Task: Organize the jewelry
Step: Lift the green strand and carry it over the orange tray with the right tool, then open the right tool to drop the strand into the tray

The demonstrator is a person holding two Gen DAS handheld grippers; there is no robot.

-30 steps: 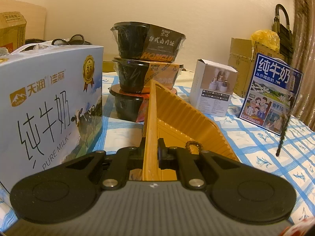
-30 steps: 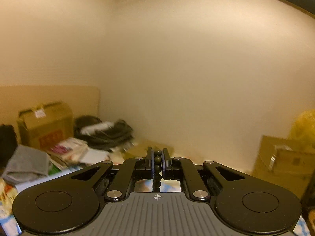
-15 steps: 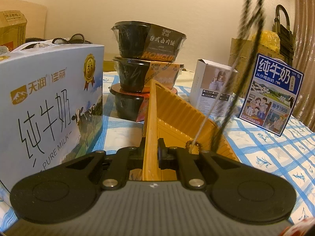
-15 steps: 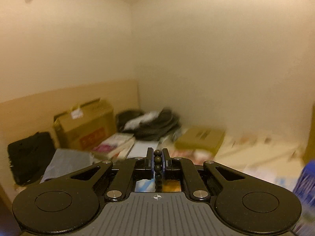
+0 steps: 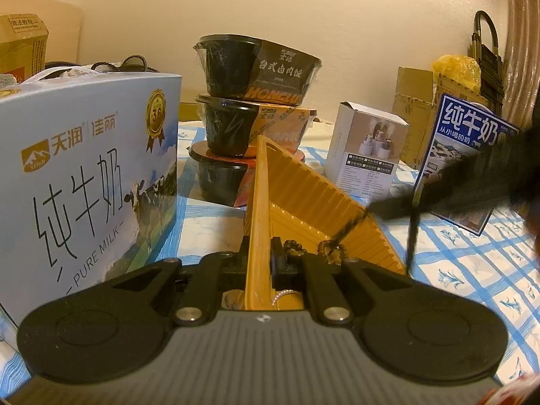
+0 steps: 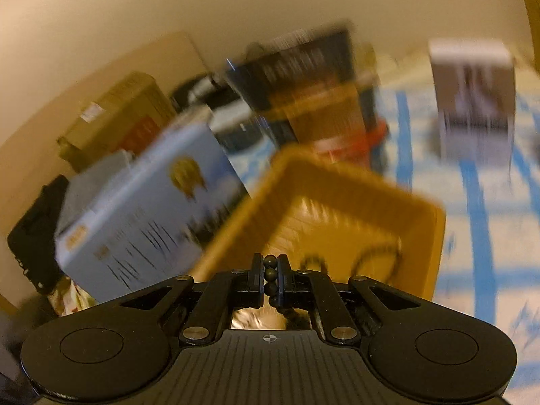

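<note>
My left gripper (image 5: 259, 256) is shut on the near rim of a yellow ribbed tray (image 5: 320, 202) and holds it tilted. Brown bead bracelets (image 5: 329, 248) and a small silver ring (image 5: 281, 295) lie in the tray near the fingers. My right gripper (image 6: 270, 270) is shut on a strand of dark beads (image 6: 270, 273), just above the yellow tray (image 6: 337, 209). In the left wrist view the right gripper is a dark blur (image 5: 472, 182) at the right, with the dark bead strand (image 5: 351, 227) hanging from it into the tray.
A light blue milk carton box (image 5: 84, 175) stands left of the tray. Behind it are three stacked black bowls (image 5: 249, 118), a small white box (image 5: 368, 155) and a blue milk box (image 5: 465, 162). All rest on a blue-checked cloth (image 5: 465, 270). Cardboard boxes line the wall.
My right gripper dropped from high above down to the tray, rolling as it came, and the hanging bead strand came down into the tray. The left gripper and tray stayed still.
</note>
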